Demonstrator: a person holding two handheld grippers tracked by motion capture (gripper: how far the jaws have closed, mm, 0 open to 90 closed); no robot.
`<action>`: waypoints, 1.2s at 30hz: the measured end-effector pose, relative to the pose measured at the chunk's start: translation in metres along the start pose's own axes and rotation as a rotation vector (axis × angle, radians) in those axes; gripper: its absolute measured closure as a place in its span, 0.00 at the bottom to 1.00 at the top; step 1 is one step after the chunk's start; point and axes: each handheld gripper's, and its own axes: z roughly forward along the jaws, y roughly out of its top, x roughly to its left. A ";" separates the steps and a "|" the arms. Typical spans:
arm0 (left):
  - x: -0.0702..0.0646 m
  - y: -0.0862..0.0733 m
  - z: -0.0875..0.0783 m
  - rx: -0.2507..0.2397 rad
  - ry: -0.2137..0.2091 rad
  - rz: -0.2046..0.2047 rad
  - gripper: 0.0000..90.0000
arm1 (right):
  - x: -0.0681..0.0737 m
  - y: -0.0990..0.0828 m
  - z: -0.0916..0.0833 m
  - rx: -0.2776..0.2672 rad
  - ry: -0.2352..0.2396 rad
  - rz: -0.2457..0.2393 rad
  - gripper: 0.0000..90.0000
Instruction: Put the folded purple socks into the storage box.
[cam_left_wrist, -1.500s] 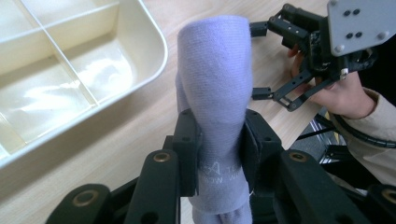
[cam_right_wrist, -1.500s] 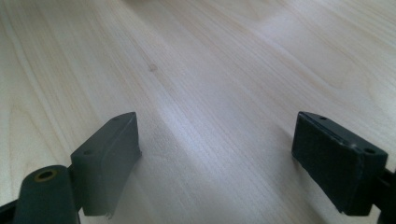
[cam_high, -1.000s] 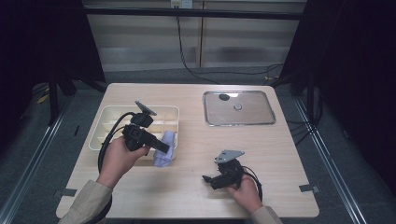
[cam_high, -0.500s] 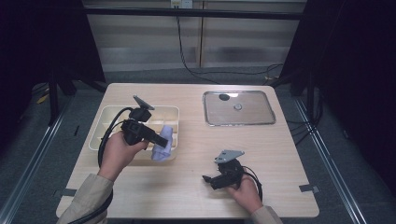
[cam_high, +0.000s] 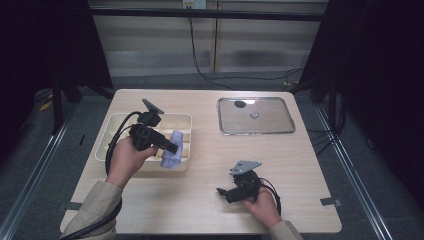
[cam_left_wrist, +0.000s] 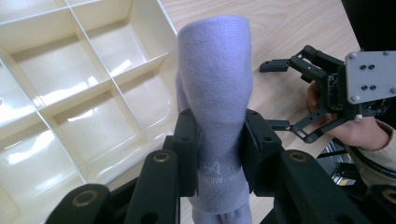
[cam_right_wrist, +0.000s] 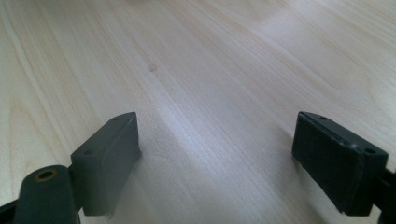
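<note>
A rolled pale lavender cloth (cam_left_wrist: 215, 88) is pinched between the jaws of my left gripper (cam_left_wrist: 217, 144). In the high view that cloth (cam_high: 172, 155) hangs at the near right corner of the cream divided tray (cam_high: 120, 122), with the left gripper (cam_high: 167, 146) over the tray's right side. My right gripper (cam_high: 223, 192) rests low on the wooden table near the front, its jaws wide apart with nothing between them. The right gripper view shows its two pads (cam_right_wrist: 109, 158) spread over bare wood. In the left gripper view the right gripper (cam_left_wrist: 299, 98) lies beyond the cloth.
A shiny metal tray (cam_high: 255, 116) sits at the back right of the table, with a small round piece and a dark spot on it. The cream tray's compartments (cam_left_wrist: 70, 93) look bare. Black cables trail from both grippers. Dark floor surrounds the table.
The left gripper with the cloth has shifted slightly back over the tray's near right corner. The right gripper has stayed put.
</note>
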 end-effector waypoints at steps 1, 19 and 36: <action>0.000 0.000 0.001 -0.004 -0.003 -0.004 0.77 | 0.000 0.000 0.000 0.000 0.000 0.000 0.16; 0.017 0.007 0.007 -0.006 0.028 -0.024 0.77 | 0.000 0.000 0.000 0.000 0.001 0.000 0.16; 0.025 0.012 0.028 0.012 0.053 -0.053 0.78 | 0.000 0.000 0.000 -0.001 0.001 -0.001 0.16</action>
